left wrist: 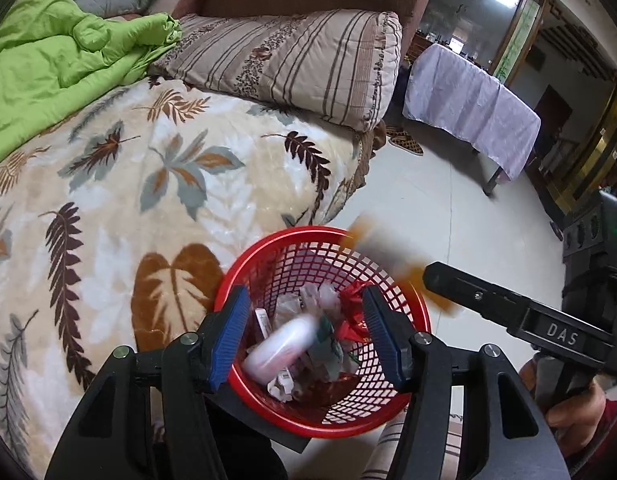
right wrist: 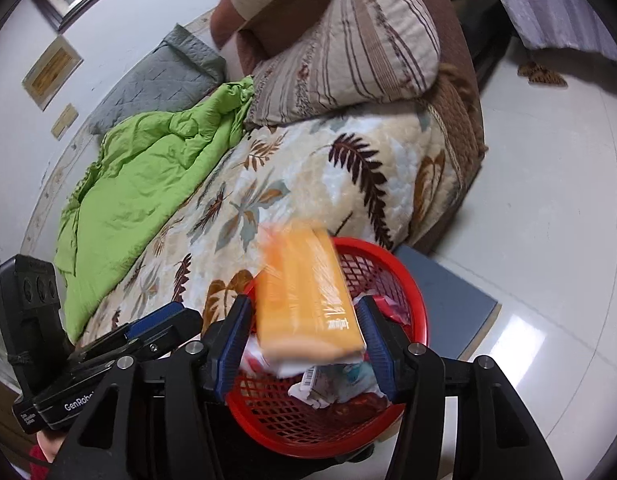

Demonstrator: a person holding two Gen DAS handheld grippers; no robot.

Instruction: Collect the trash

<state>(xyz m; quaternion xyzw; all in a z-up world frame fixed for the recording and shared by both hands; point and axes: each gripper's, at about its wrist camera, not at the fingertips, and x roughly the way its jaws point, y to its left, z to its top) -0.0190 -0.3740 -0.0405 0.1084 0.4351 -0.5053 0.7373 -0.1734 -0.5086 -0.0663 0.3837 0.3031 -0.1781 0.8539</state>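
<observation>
Trash is lying heaped inside the round red plastic mesh basket (left wrist: 268,268), which is standing on the floor against the leaf-patterned beige bed blanket (left wrist: 120,184). Above the basket, the left gripper (left wrist: 304,334) is holding its blue-padded jaws apart, and a blurred pale pink oblong packet (left wrist: 282,344) is sitting between them, clear of both pads, over the crumpled papers and red wrapper. The right gripper (right wrist: 302,344) is hanging over the same basket with jaws spread; a blurred orange plastic-wrapped pack (right wrist: 308,300) is lying between them, and whether either pad is touching it is unclear. Beyond the basket, a lime-green quilt (right wrist: 148,172) is lying bunched on the blanket.
</observation>
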